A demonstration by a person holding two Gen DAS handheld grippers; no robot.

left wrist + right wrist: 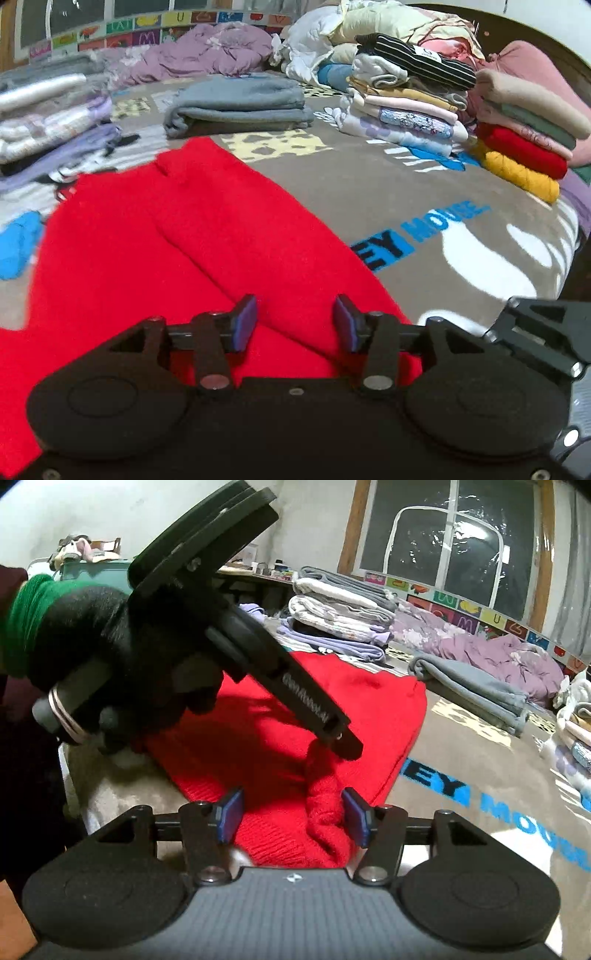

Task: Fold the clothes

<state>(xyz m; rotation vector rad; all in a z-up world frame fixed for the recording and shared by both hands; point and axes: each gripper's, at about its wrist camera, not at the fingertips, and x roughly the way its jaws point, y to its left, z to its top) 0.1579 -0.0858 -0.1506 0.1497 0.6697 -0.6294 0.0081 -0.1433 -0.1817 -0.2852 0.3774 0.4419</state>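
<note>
A red knitted sweater lies spread on the brown printed blanket, with one sleeve folded across its body. My left gripper hovers open over the sweater's near edge, nothing between its blue pads. In the right wrist view a black-gloved hand with a green cuff holds the left gripper, tip down on the red sweater. My right gripper is open at the sweater's hem. A bunched red sleeve end rises between its fingers, against the right pad.
Stacks of folded clothes ring the blanket: a yellow and red pile at the right, a pastel pile, a grey folded blanket behind and a lilac pile at the left. A purple duvet lies by the window wall.
</note>
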